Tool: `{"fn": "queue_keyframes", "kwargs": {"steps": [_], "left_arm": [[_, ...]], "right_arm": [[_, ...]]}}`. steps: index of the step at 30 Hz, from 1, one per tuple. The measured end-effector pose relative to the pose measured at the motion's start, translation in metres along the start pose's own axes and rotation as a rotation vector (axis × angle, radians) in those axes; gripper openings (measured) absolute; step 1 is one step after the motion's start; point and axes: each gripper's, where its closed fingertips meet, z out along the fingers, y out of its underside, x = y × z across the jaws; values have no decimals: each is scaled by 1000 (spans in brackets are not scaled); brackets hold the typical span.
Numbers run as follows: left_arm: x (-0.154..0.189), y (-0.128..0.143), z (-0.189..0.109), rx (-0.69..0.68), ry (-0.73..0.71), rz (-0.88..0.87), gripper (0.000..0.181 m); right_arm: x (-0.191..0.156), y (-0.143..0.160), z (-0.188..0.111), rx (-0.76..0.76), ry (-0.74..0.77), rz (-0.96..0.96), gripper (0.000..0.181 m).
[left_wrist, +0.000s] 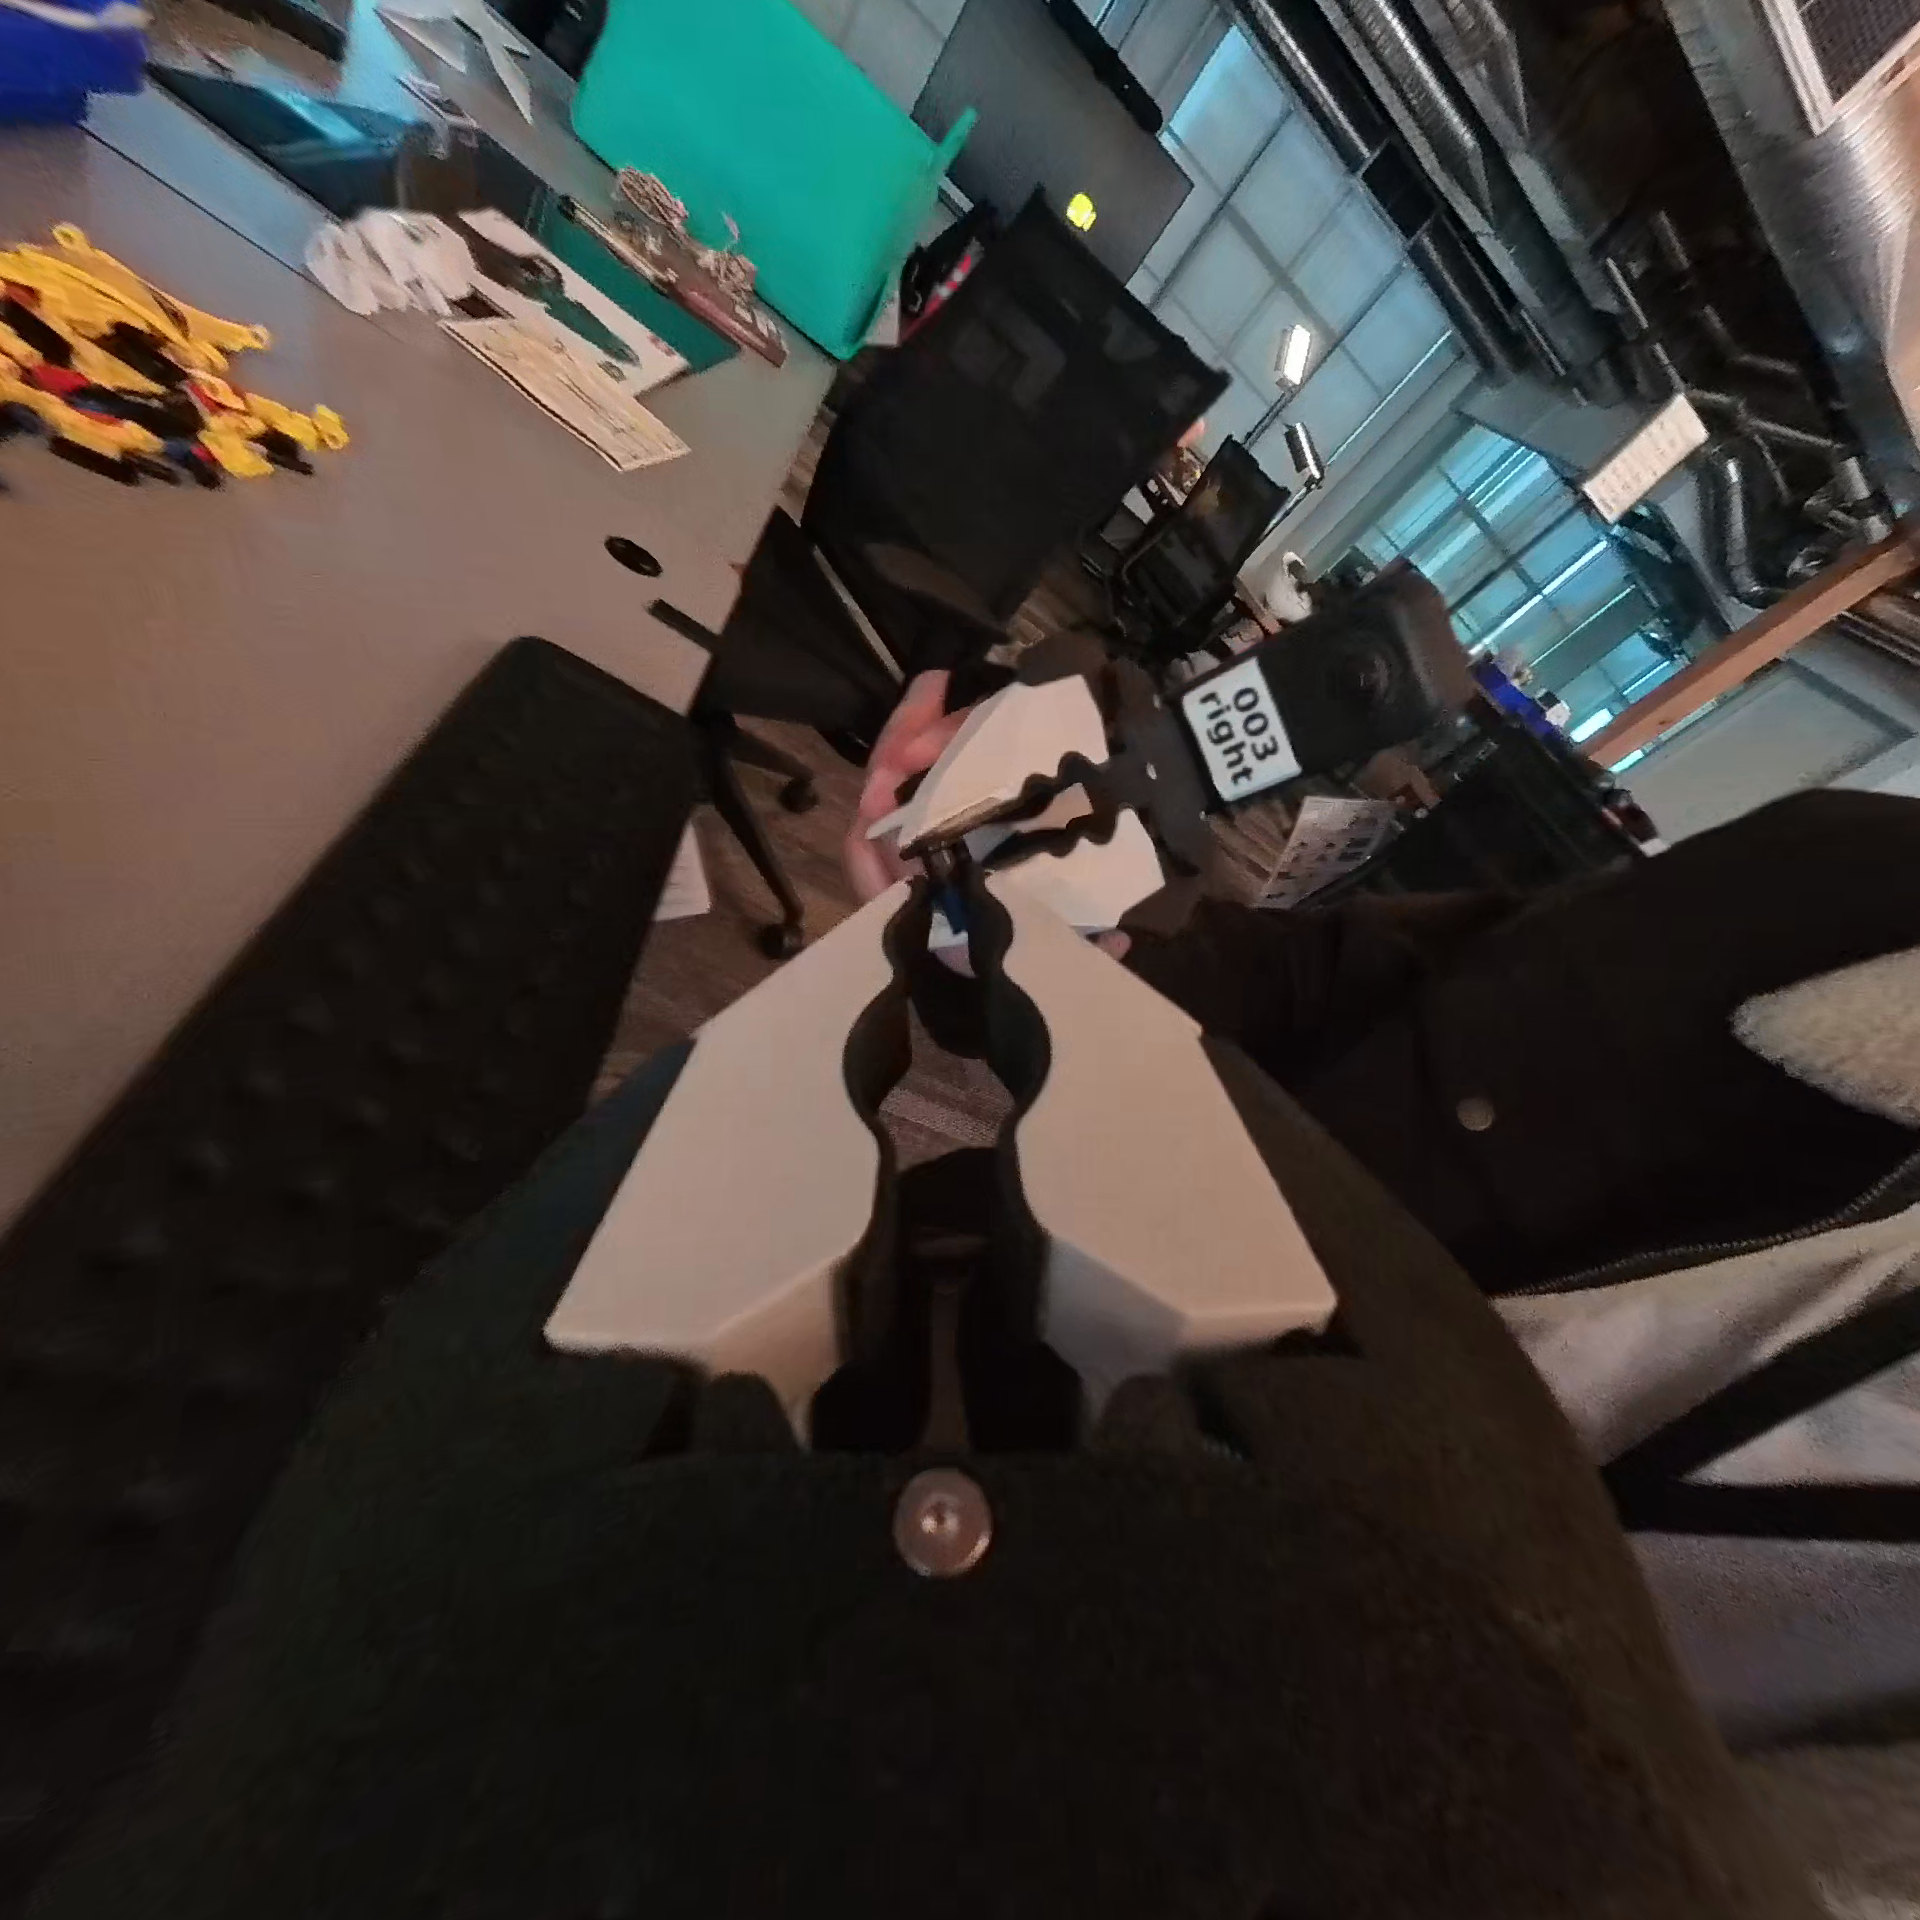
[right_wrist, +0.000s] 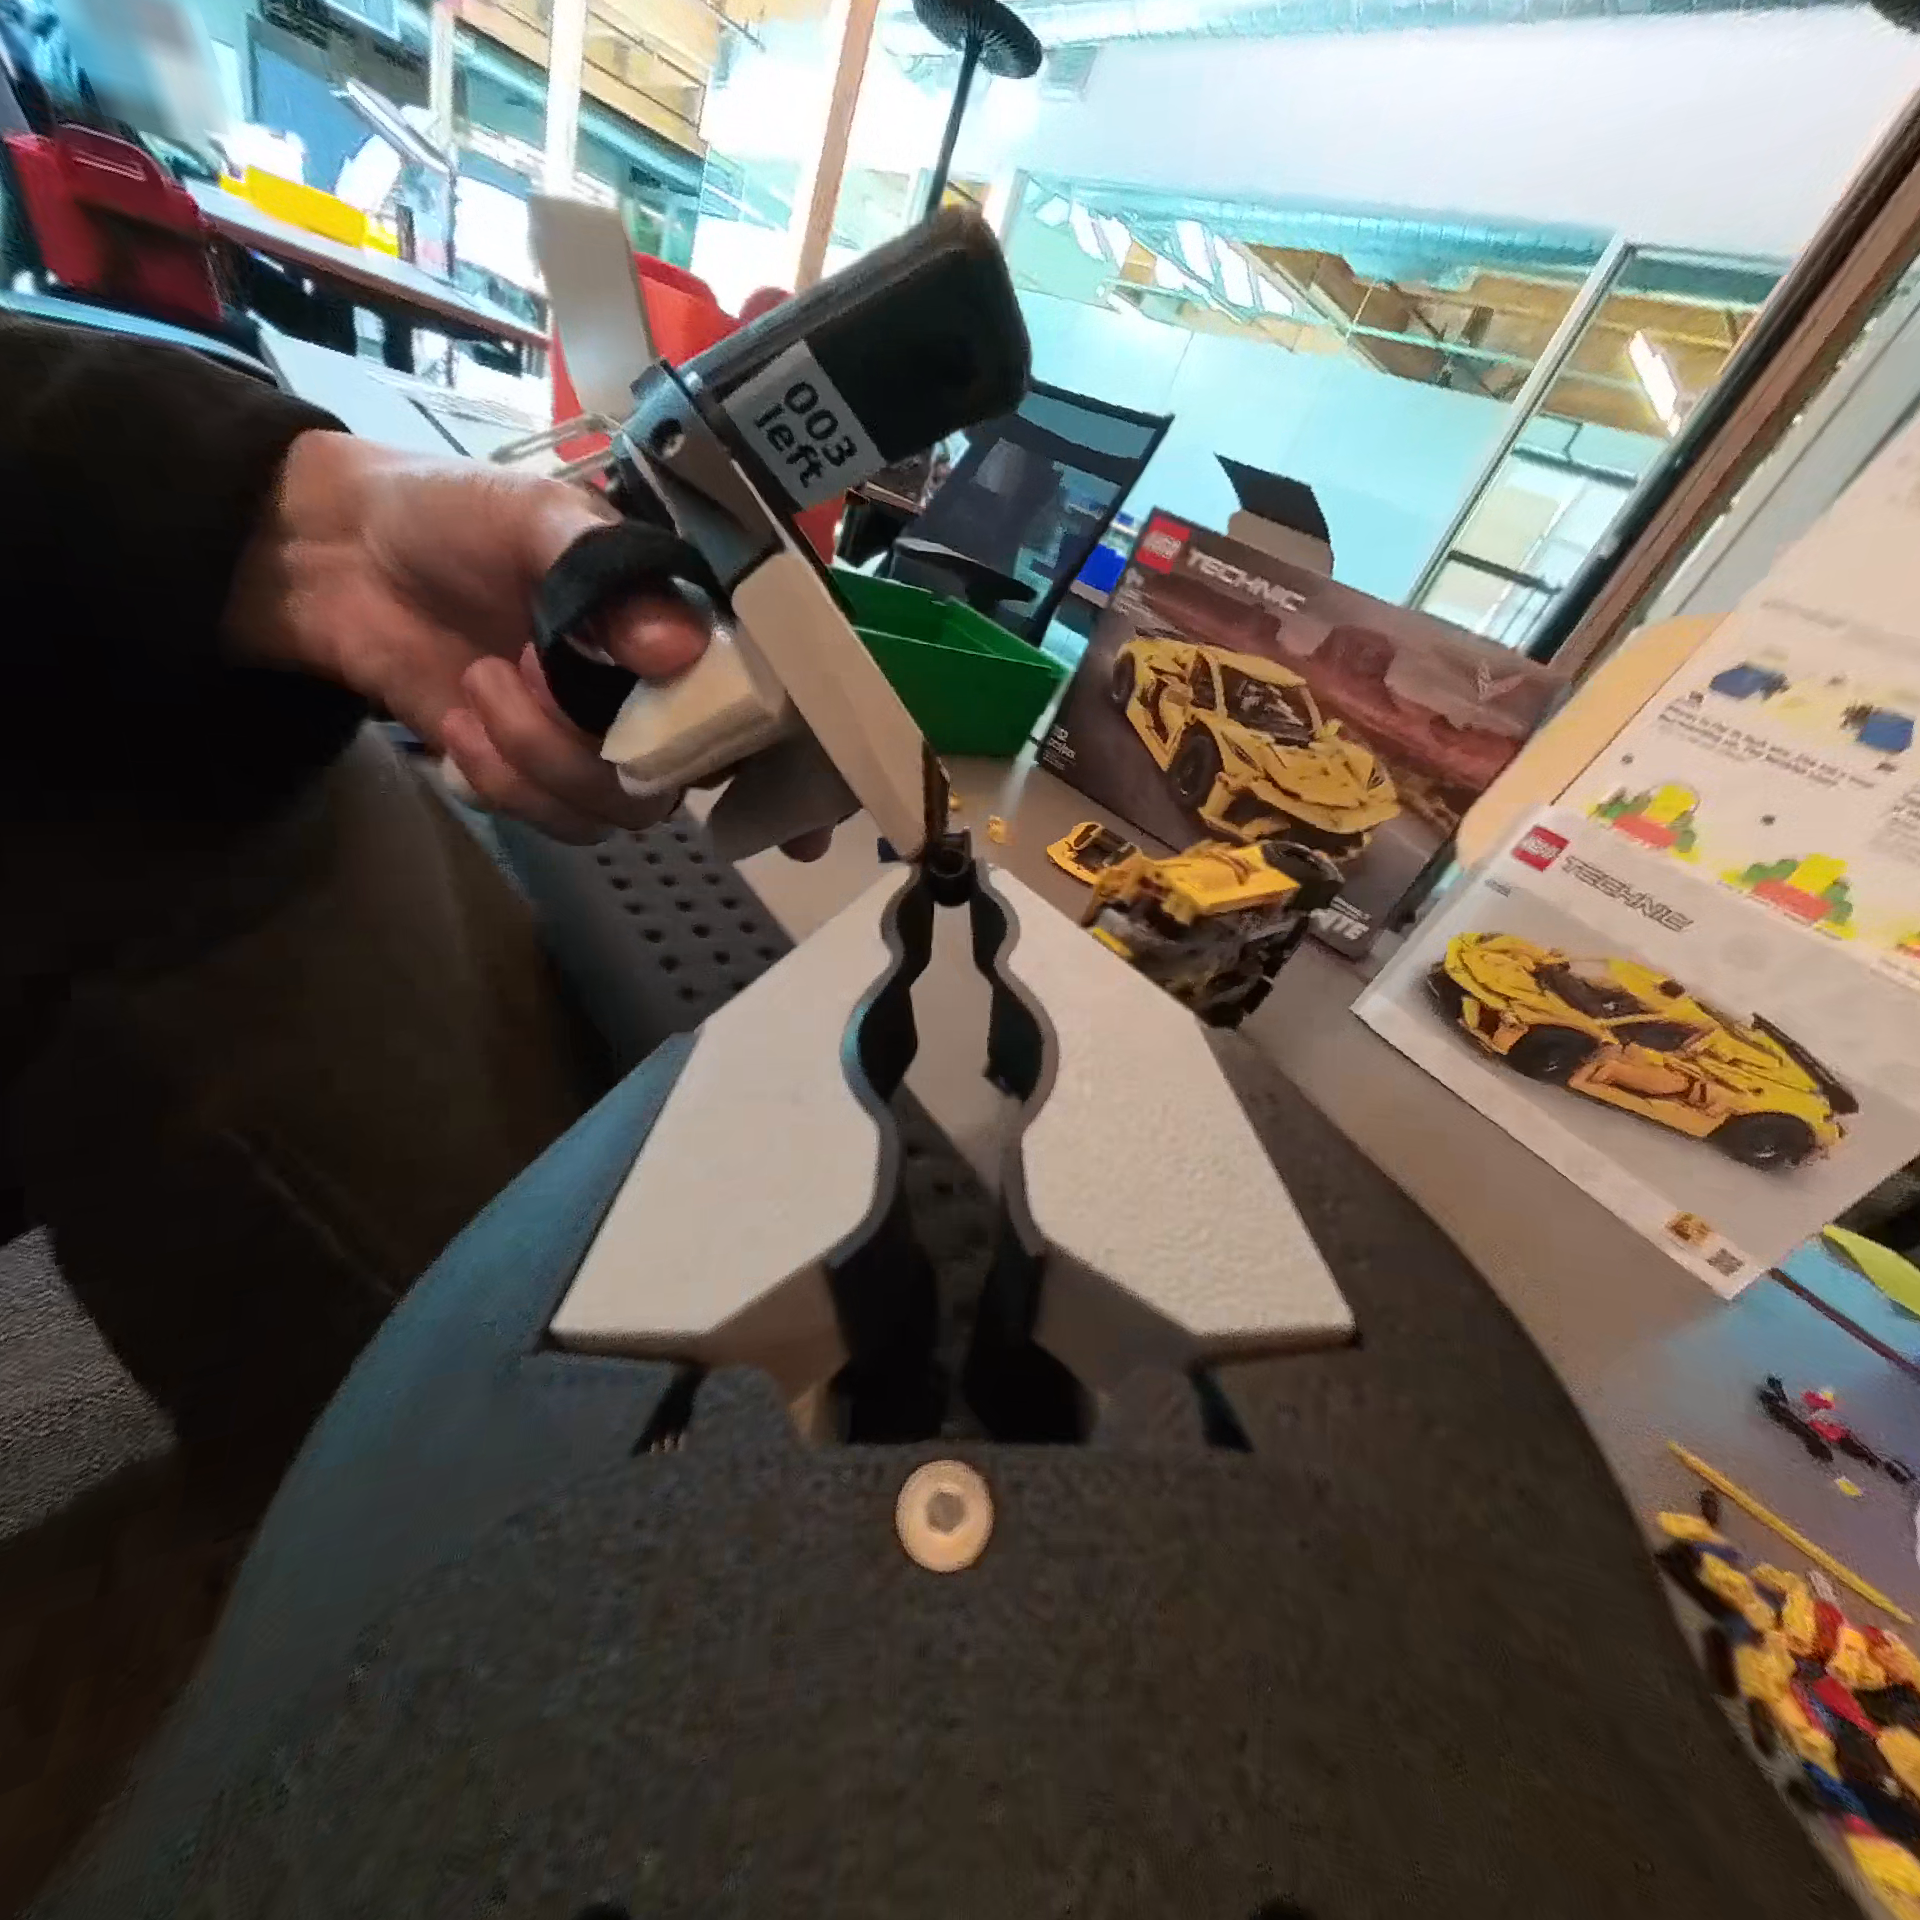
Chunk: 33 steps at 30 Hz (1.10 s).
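- Left tongs (left_wrist: 951, 914) pinching a small blue-and-white piece (left_wrist: 948, 928); right tongs (right_wrist: 948, 868) clamping a small black pin (right_wrist: 948, 864); tips touching above the bench (right_wrist: 1320, 997)
- Judgement: keeping both grips firm and tips aligned is helping

An open-plan workshop office. Exposed ceiling ducts (left_wrist: 1558, 208) run above glass partitions (right_wrist: 1299, 343); beside the grey work table (left_wrist: 312, 623) stand black office chairs (left_wrist: 987, 447) and parts bins (right_wrist: 935, 665).

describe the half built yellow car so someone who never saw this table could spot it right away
Start at the big box with a yellow sports car pictured on it, standing at the back of the grey table. The half built yellow car sits just in front of it. Unlike the loose bricks nearby, it is one joined yellow and black chunk.
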Motion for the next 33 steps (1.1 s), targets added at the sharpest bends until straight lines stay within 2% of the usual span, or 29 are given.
{"fn": "queue_keyframes", "kwargs": {"steps": [3, 7, 11, 14, 17, 21, 22, 23, 24, 25, 26, 29, 31, 33], "left_arm": [[-48, -32, 4, 21, -45, -1, 6], [-107, -70, 0, 51, -152, 111, 7], [-149, -86, -9, 32, -206, 115, 5], [-152, -95, -11, 50, -181, 140, 4], [-157, -91, -7, 46, -210, 189, 3], [-160, -88, -3, 69, -207, 226, 2], [-158, -83, -3, 50, -176, 222, 1], [-151, -65, 4, -19, -119, 215, 0], [-146, -39, 14, -97, -111, 244, 0], [-140, -24, 23, -122, -126, 294, 0], [-133, -21, 27, -130, -125, 333, 0], [-128, -33, 24, -118, -124, 389, 0], [-136, -36, 27, -112, -151, 373, 0], [-147, -51, 30, -89, -210, 398, 0]], "right_arm": [[48, 22, 27, 4, 7, 56, 5], [103, 46, 66, 12, 9, 95, 5], [132, 68, 97, 28, -10, 125, 5], [141, 63, 102, 63, -1, 159, 5], [143, 71, 101, 67, -15, 240, 5], [145, 76, 100, 47, 10, 247, 4], [146, 78, 100, 42, 38, 227, 4], [179, 81, 89, 70, 218, 261, 4], [208, 80, 73, 141, 261, 407, 4], [221, 83, 63, 179, 245, 514, 4], [218, 87, 66, 144, 236, 479, 4], [191, 93, 86, 41, 191, 329, 5], [201, 91, 82, 82, 191, 376, 5], [210, 98, 78, 72, 217, 430, 5]]}}
